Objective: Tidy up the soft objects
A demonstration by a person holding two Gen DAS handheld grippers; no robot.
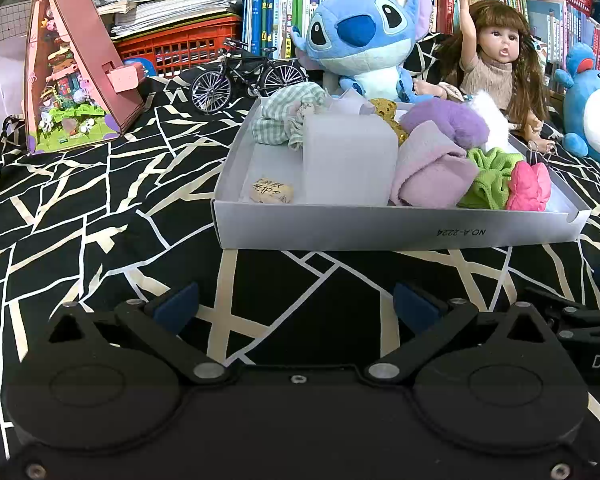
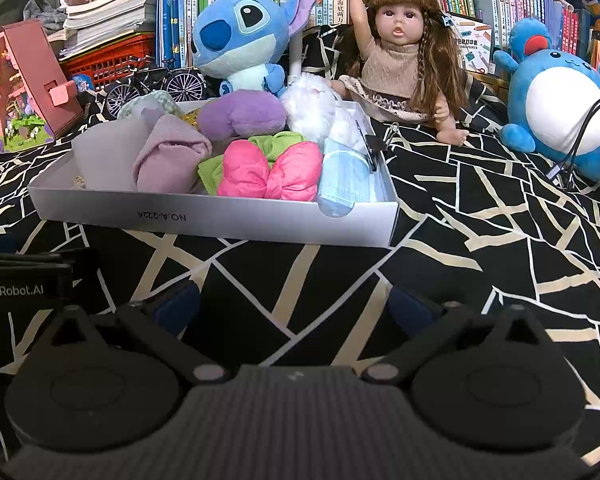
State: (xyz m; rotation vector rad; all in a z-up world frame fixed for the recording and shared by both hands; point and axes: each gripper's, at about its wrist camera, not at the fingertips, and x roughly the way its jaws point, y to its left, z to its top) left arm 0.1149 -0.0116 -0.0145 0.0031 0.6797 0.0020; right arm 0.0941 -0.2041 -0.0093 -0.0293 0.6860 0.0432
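A white cardboard box (image 1: 380, 232) (image 2: 228, 222) lies on the black patterned cloth and holds soft things: a pink bow (image 2: 270, 172) (image 1: 529, 187), a green cloth (image 1: 490, 178) (image 2: 278, 144), a folded lilac cloth (image 1: 430, 166) (image 2: 170, 156), a purple plush (image 1: 444, 122) (image 2: 242, 114), a white fluffy toy (image 2: 314, 108), a checked cloth (image 1: 288, 114) and a blue face mask (image 2: 346, 188). My left gripper (image 1: 296, 306) is open and empty in front of the box. My right gripper (image 2: 296, 306) is open and empty in front of the box.
Behind the box stand a blue Stitch plush (image 1: 360, 40) (image 2: 240, 40), a doll (image 1: 496, 64) (image 2: 400, 56), a blue round plush (image 2: 560, 108), a model bicycle (image 1: 248, 76) and a pink triangular toy house (image 1: 76, 72). Bookshelves fill the back.
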